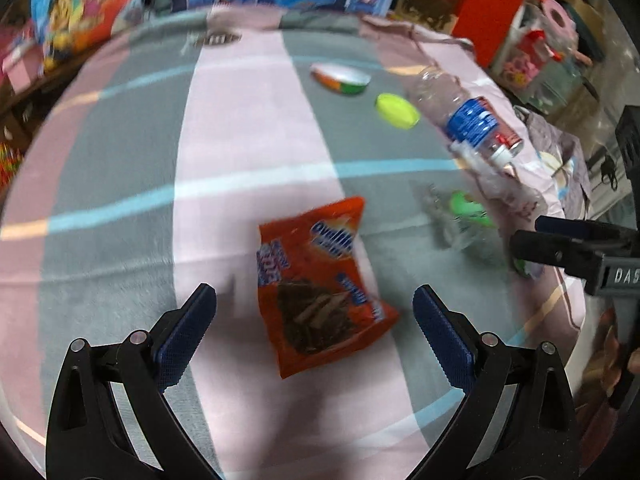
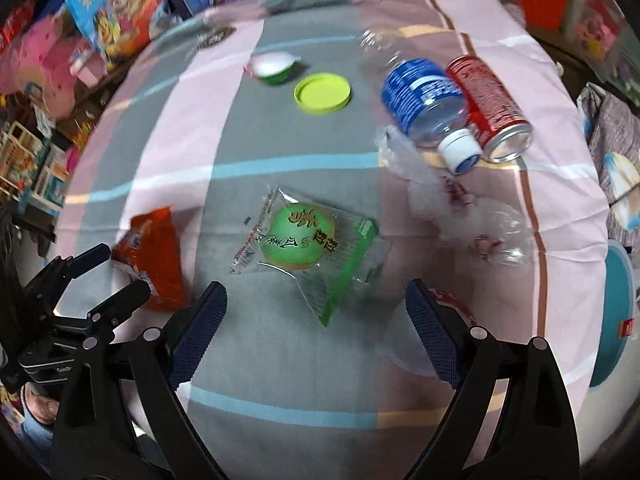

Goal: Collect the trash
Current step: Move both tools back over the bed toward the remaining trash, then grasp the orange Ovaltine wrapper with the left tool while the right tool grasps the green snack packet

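Observation:
My left gripper (image 1: 316, 300) is open, its fingers on either side of an orange snack bag (image 1: 320, 292) lying flat on the striped cloth. My right gripper (image 2: 316, 296) is open over a clear wrapper with a green cake (image 2: 308, 248). The orange bag also shows at the left of the right wrist view (image 2: 152, 256), with the left gripper (image 2: 108, 272) beside it. Further back lie a plastic bottle with a blue label (image 2: 424, 100), a red can (image 2: 488, 108), a yellow-green lid (image 2: 322, 93), a small cup (image 2: 272, 66) and crumpled clear plastic (image 2: 472, 216).
The cloth-covered table (image 2: 280, 360) is ringed by toy boxes (image 1: 88, 4) at the back and left. A red box (image 1: 492, 4) stands at the back right. A teal round object (image 2: 616, 320) sits off the right edge. The right gripper shows at the right of the left wrist view (image 1: 560, 244).

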Demonstrator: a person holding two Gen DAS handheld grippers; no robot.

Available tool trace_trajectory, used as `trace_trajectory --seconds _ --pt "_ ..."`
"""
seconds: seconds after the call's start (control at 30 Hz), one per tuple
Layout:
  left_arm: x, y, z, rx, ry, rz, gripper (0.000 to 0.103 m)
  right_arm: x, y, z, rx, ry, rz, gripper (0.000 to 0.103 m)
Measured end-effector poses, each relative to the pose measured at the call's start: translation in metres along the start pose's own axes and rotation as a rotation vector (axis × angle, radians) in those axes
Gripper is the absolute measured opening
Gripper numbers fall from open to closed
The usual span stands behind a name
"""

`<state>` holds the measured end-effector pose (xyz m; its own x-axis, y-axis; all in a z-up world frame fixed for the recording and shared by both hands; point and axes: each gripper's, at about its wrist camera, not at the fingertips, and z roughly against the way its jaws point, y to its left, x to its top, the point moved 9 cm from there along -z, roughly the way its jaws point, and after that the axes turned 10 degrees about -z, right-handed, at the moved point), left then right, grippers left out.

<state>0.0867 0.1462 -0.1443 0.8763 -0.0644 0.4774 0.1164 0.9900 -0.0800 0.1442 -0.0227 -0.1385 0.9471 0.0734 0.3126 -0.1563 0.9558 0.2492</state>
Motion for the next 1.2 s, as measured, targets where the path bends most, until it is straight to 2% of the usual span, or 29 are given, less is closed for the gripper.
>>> trace_trajectory --seconds 0.2,0.3,0.47,0.57,0.7,0.77,0.8,0.83,0.9,1.03,1.07,1.13,1.2 --pt "-0.003 0.002 -0.023 -0.042 0.035 0.016 0.099 -0.002 -0.001 -0.017 -0.044 0.032 0.008 0.087" --pt "0.000 0.005 -0.025 -0.037 0.016 0.009 0.093 -0.001 -0.002 -0.024 -0.067 0.043 0.014 0.087" --pt "0.008 0.022 -0.022 -0.029 -0.002 0.015 0.058 0.004 0.008 -0.037 -0.098 0.048 0.059 0.087" --pt "0.011 0.028 -0.022 -0.064 0.001 0.026 0.057 0.011 0.017 -0.044 -0.121 0.029 0.119 0.087" --pt "0.011 0.029 -0.021 -0.070 -0.001 0.019 0.058 0.020 0.020 -0.057 -0.139 0.029 0.146 0.087" --pt "0.009 0.028 -0.021 -0.069 -0.003 0.012 0.062 0.023 0.021 -0.062 -0.105 0.046 0.113 0.085" --pt "0.008 0.028 -0.021 -0.070 -0.003 0.012 0.064 0.022 0.021 -0.064 -0.089 0.053 0.097 0.081" --pt "0.007 0.027 -0.020 -0.070 -0.003 0.011 0.067 0.021 0.022 -0.066 -0.064 0.066 0.080 0.061" --pt "0.005 0.025 -0.020 -0.068 -0.001 0.008 0.072 0.020 0.024 -0.063 -0.055 0.055 0.070 0.057" --pt "0.004 0.024 -0.019 -0.064 0.007 0.006 0.072 0.015 0.024 -0.055 0.040 0.070 -0.007 0.055" --pt "0.004 0.023 -0.019 -0.076 0.008 0.018 0.069 0.015 0.024 -0.051 0.058 0.069 -0.022 0.055" --pt "0.005 0.022 -0.018 -0.086 0.010 0.031 0.051 0.017 0.024 -0.045 0.087 0.061 -0.045 0.055" --pt "0.007 0.022 -0.016 -0.085 0.005 0.041 0.048 0.020 0.023 -0.037 0.111 0.048 -0.065 0.055"
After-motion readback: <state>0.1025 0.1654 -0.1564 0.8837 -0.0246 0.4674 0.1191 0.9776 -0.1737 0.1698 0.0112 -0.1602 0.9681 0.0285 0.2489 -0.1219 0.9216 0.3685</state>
